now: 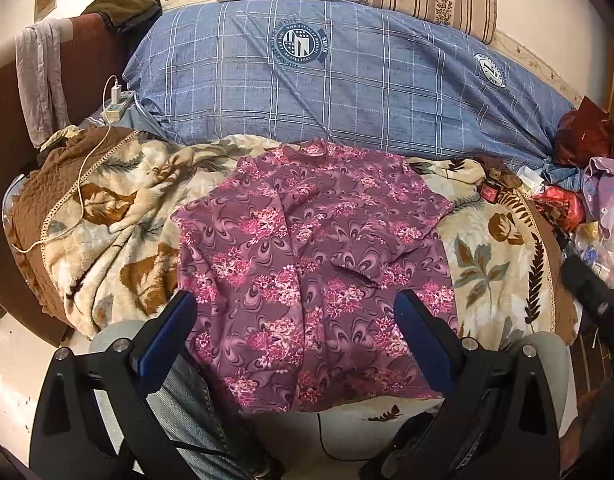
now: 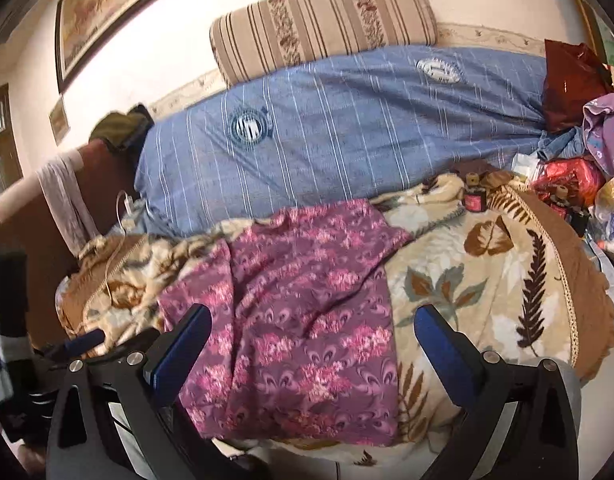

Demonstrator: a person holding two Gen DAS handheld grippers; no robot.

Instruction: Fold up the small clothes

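- The purple floral shirt (image 1: 319, 264) lies spread on the leaf-print blanket (image 1: 107, 232) on the bed, its long axis running straight away from the fingers.
- The left gripper (image 1: 297, 312) is spread wide and empty, with the shirt's near hem between and below its fingers.
- The right gripper (image 2: 313, 326) is also wide and empty, over the shirt's right edge.
- Both look about equally near.

Bright even light, fisheye edges, right-view blur
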